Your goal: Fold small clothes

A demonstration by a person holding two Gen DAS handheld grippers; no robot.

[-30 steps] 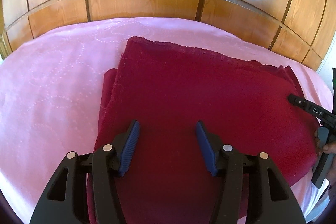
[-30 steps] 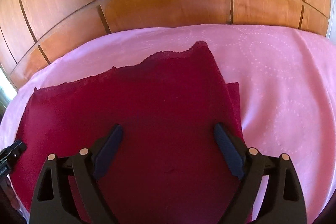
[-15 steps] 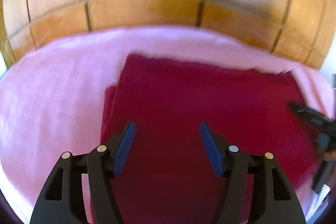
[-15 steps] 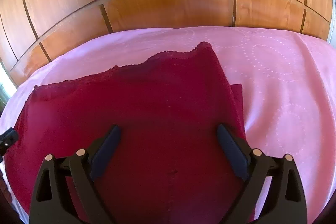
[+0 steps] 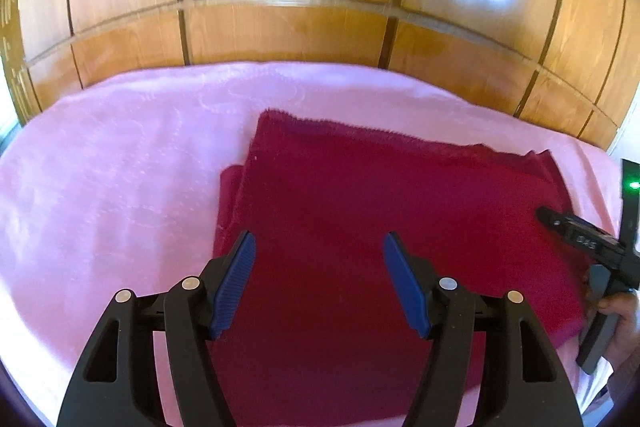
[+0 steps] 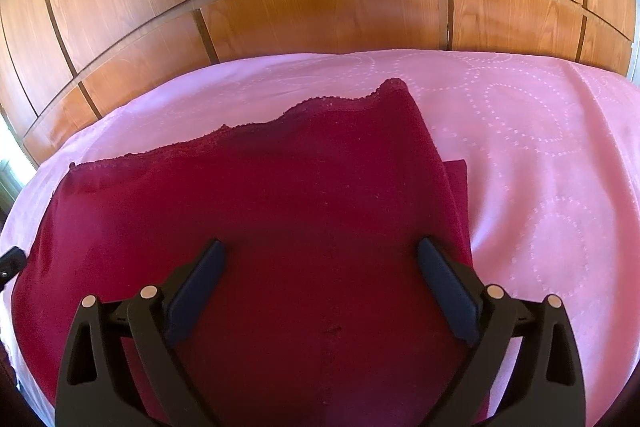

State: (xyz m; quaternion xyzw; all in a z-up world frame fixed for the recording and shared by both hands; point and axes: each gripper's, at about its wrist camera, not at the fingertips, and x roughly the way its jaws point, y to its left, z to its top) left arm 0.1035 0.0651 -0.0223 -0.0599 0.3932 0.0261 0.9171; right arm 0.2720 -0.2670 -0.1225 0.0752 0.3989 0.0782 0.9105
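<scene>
wooden panelling (image 5: 280, 35) with dark grooves fills the far side of both views, glossy, with bright glare near the top. below it spreads a pink bedspread (image 5: 100, 187) stitched with dotted rings, which covers the bed right up to the panelling.

on the bedspread lies a dark red garment (image 5: 380, 207), folded into a rough rectangle and lying flat. its far edge is scalloped with a lacy trim (image 6: 328, 103), and a lower layer (image 6: 456, 183) sticks out past the folded side, seen at the left in the left wrist view and at the right in the right wrist view.

over the near part of the garment hovers the left hand-held gripper (image 5: 318, 259); its blue-padded jaws have just been opening and stand apart with only flat cloth beneath them, nothing pinched. the right hand-held gripper (image 6: 320, 263) hangs over the garment's other half, its dark-padded jaws also just been opening and now spread very wide, released, gripping nothing.

at the right edge of the left wrist view, a hand (image 5: 618, 311) holds the right tool's handle, beside a small green light (image 5: 634, 184).
</scene>
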